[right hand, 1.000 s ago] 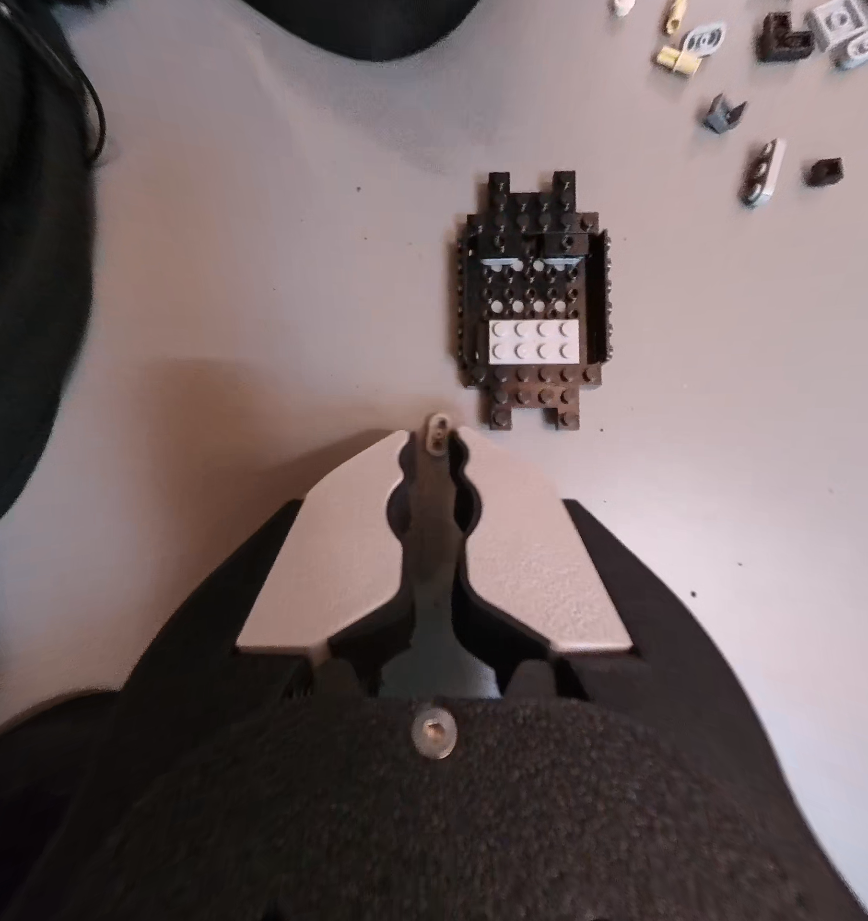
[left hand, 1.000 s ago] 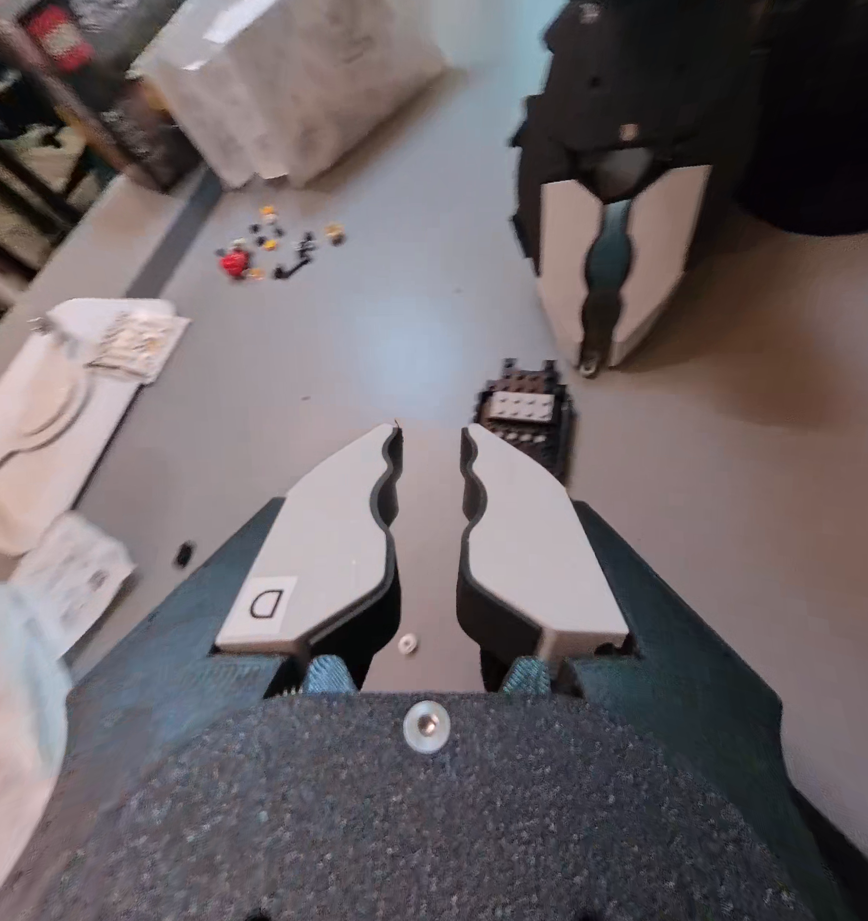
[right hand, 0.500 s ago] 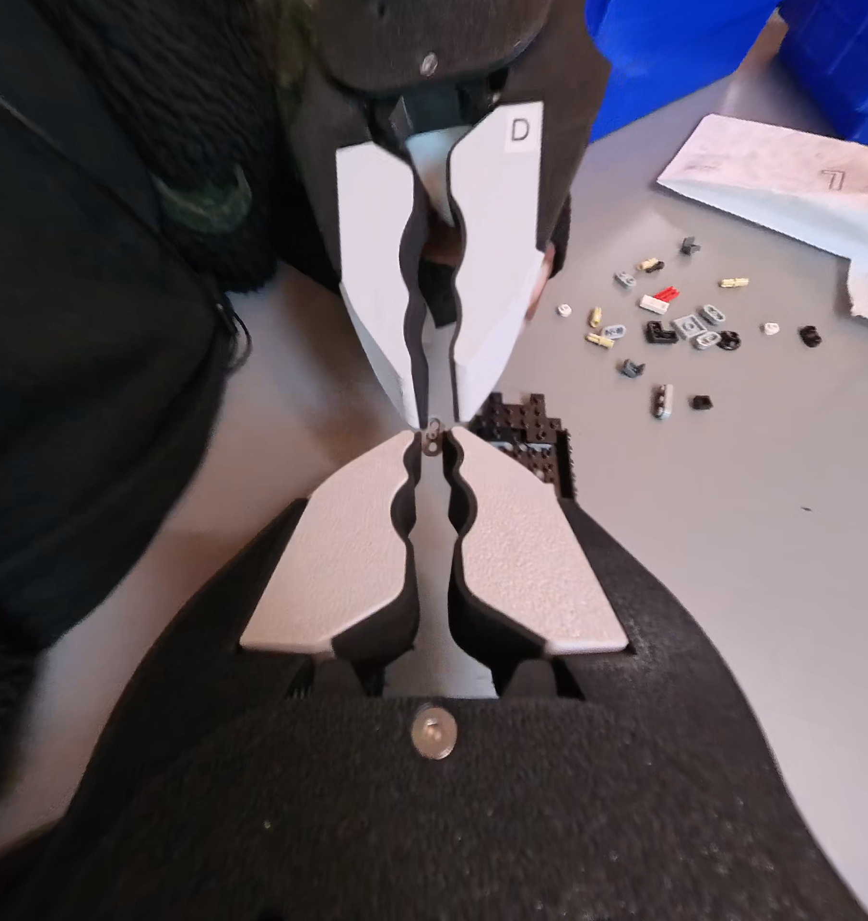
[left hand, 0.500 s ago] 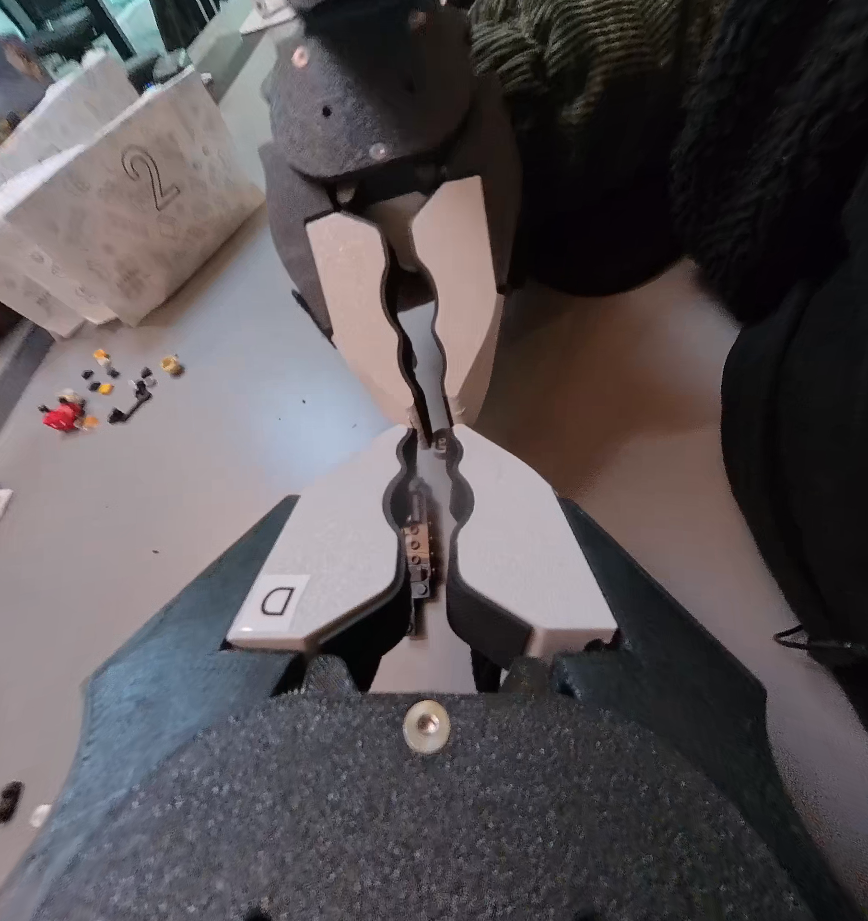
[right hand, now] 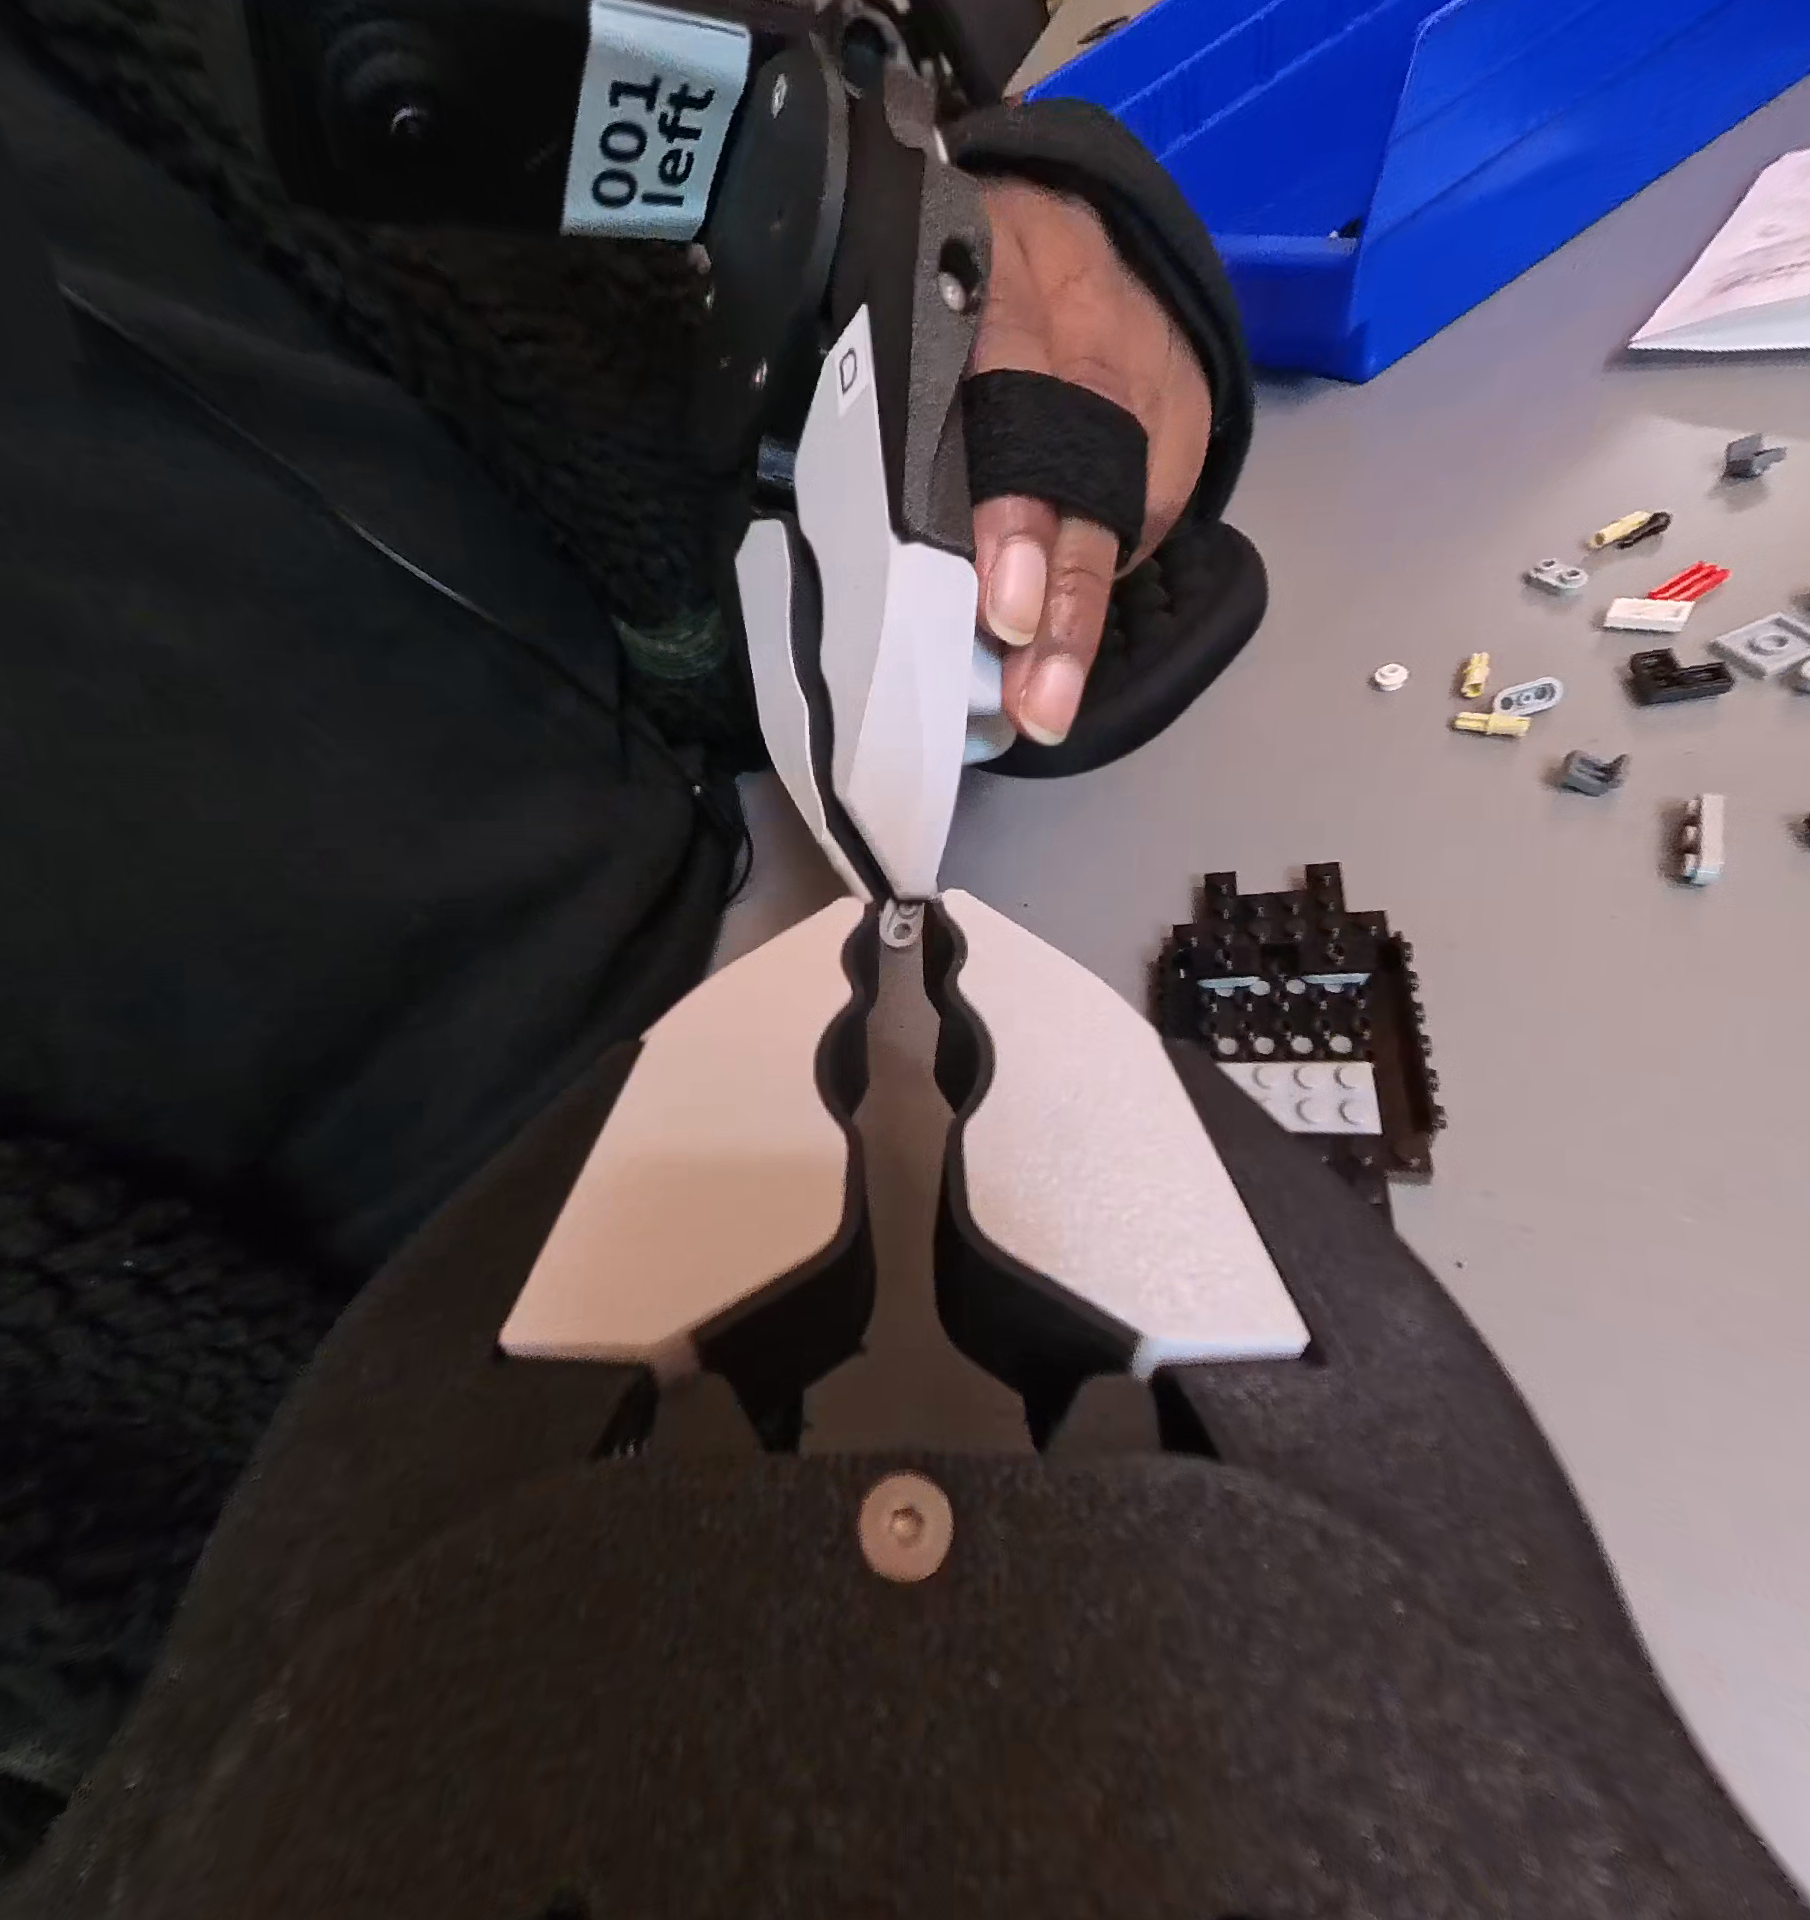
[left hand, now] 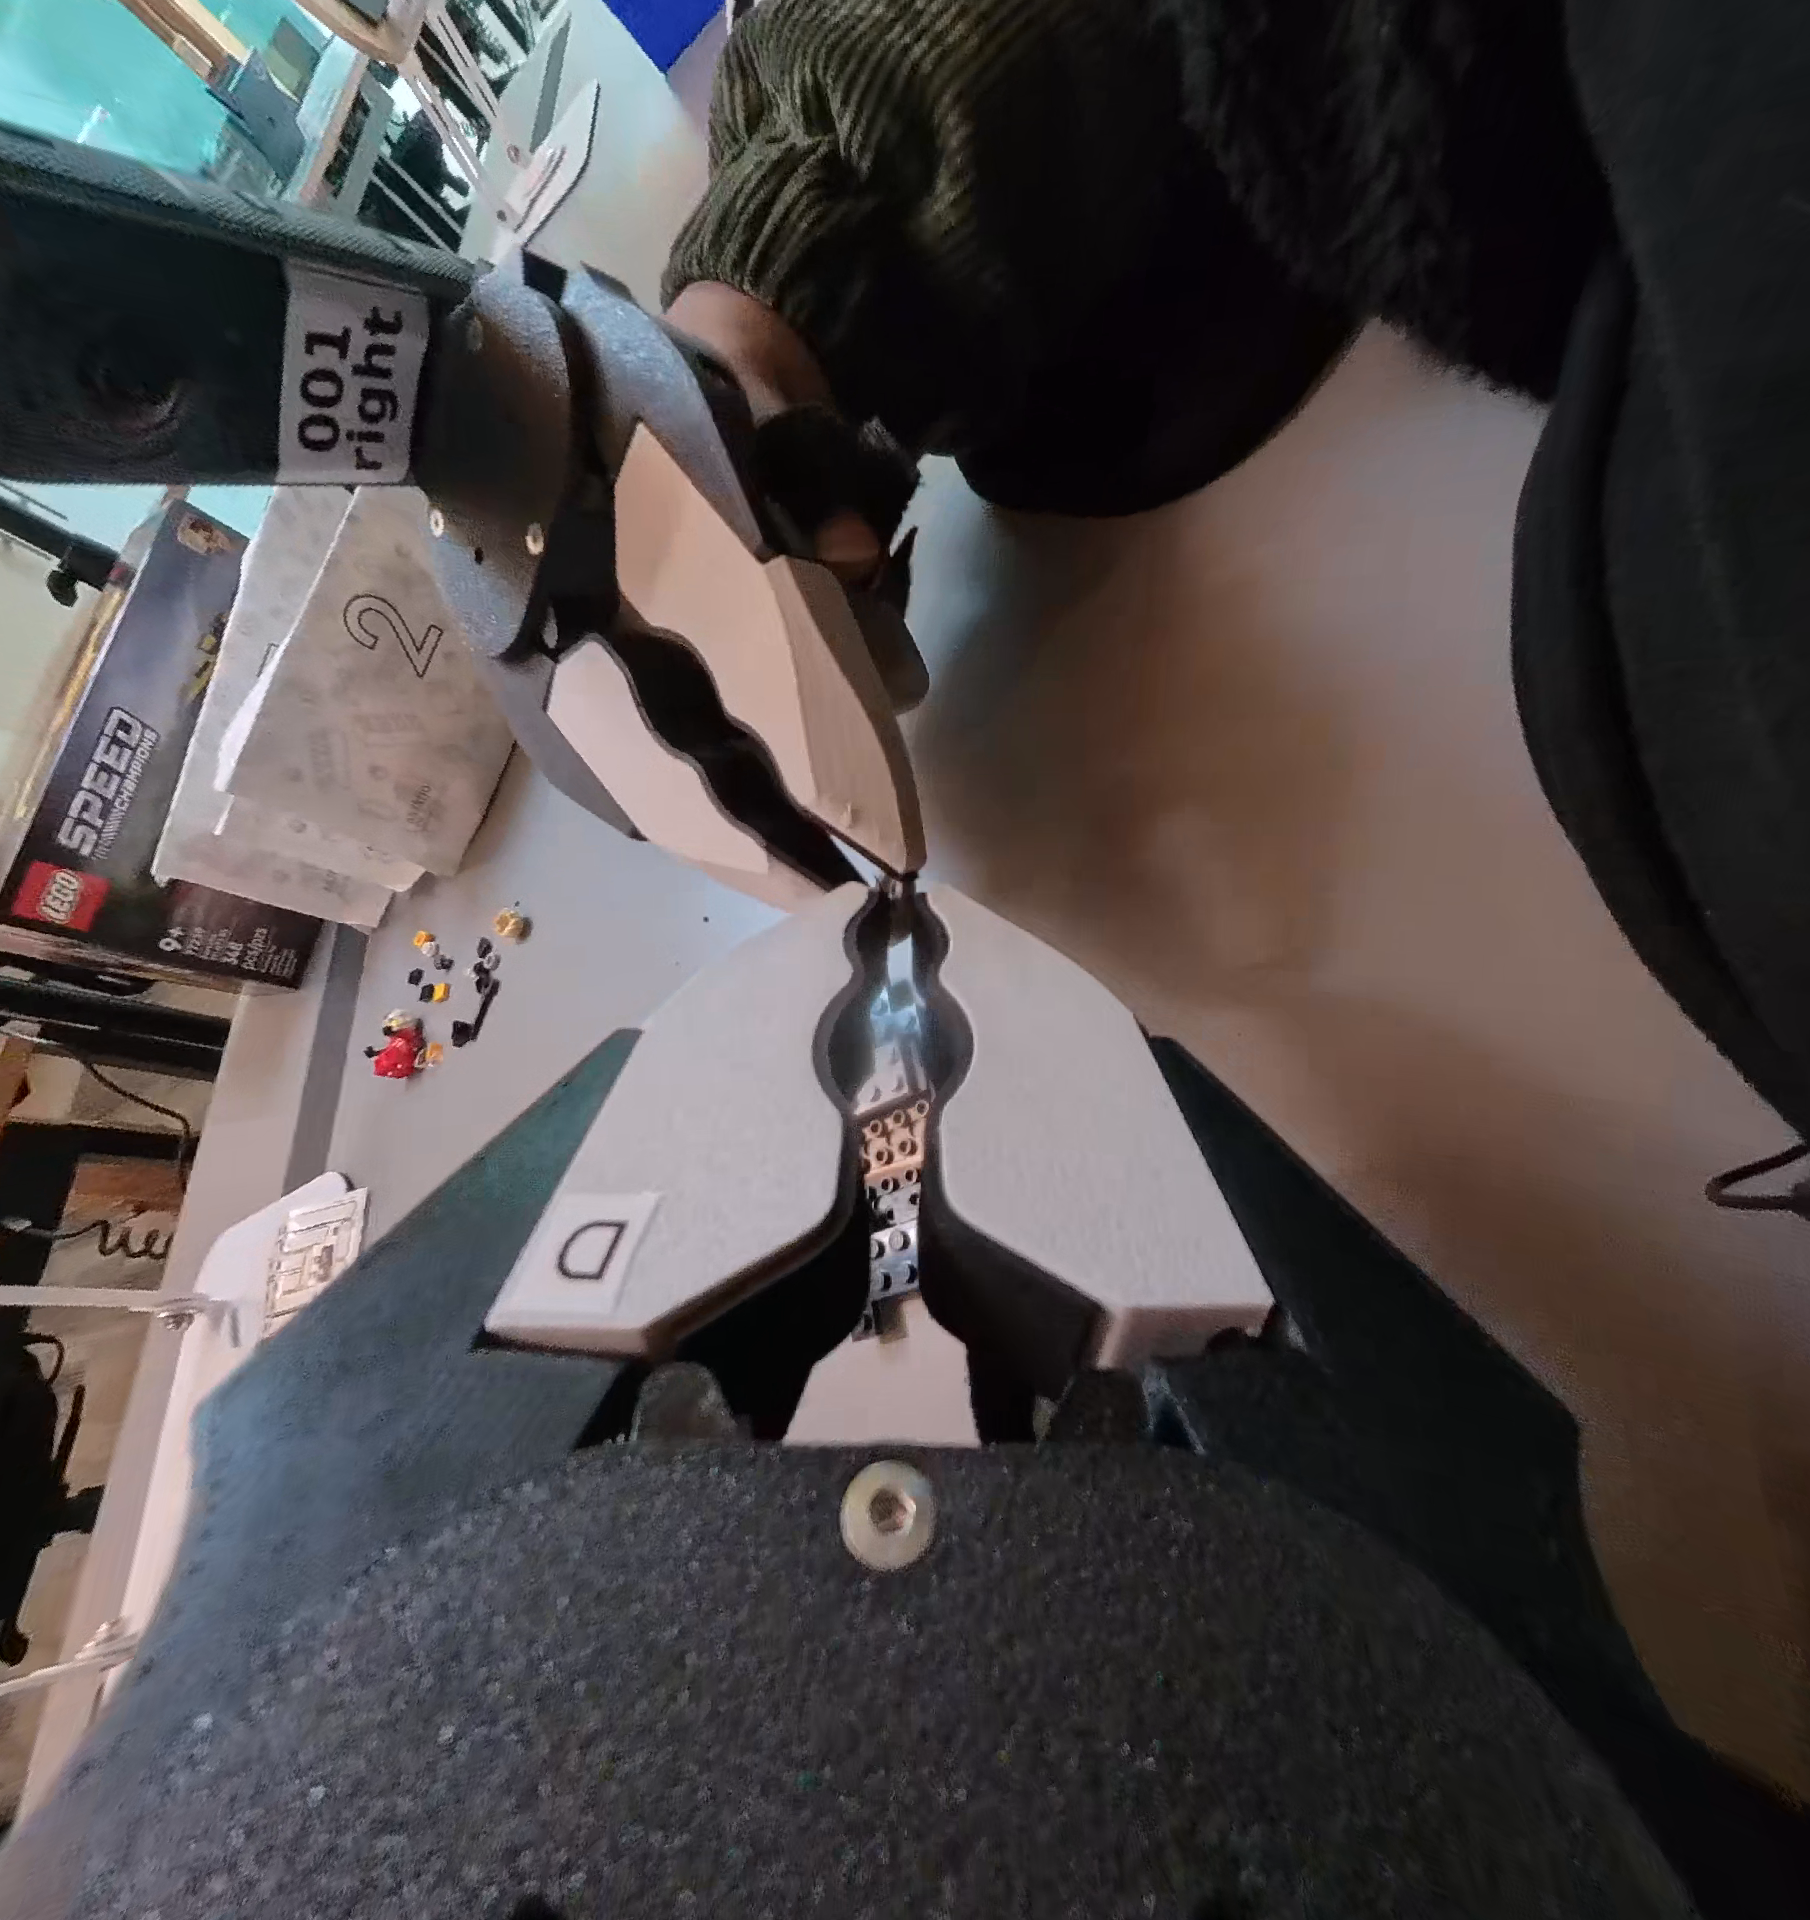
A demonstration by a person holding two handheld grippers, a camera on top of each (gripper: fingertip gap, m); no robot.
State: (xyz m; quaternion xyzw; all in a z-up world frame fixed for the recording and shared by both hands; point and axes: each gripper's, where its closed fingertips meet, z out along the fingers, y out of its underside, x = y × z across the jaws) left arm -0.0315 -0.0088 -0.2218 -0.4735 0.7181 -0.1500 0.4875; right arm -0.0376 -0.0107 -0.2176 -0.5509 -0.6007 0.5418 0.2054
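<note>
We see the right claw [right hand: 903, 914] pinched narrow on a small light-grey plate with two round holes [right hand: 901, 923], its fingertips [right hand: 948, 914] pressing on the plate's sides. The left claw [right hand: 896, 883] meets it tip to tip from the far side, its fingers drawn nearly together and touching the same grey plate at its far end; whether it truly grips the plate we cannot tell. A hand [right hand: 1077, 457] with a black strap across the fingers carries that left claw.

On the grey bench [right hand: 1503, 1455], just right of the right claw, lies a flat black brick build [right hand: 1296, 1018] with a white brick [right hand: 1306, 1101] set in it. Farther right a scatter of loose small pieces [right hand: 1659, 665] lies well apart from it, with a blue bin [right hand: 1452, 156] and a paper sheet [right hand: 1774, 270] at the far edge.

In the left wrist view, more small pieces and a red figure [left hand: 397, 1055] lie to the left, near paper bags [left hand: 361, 707] and a dark box [left hand: 122, 790].
</note>
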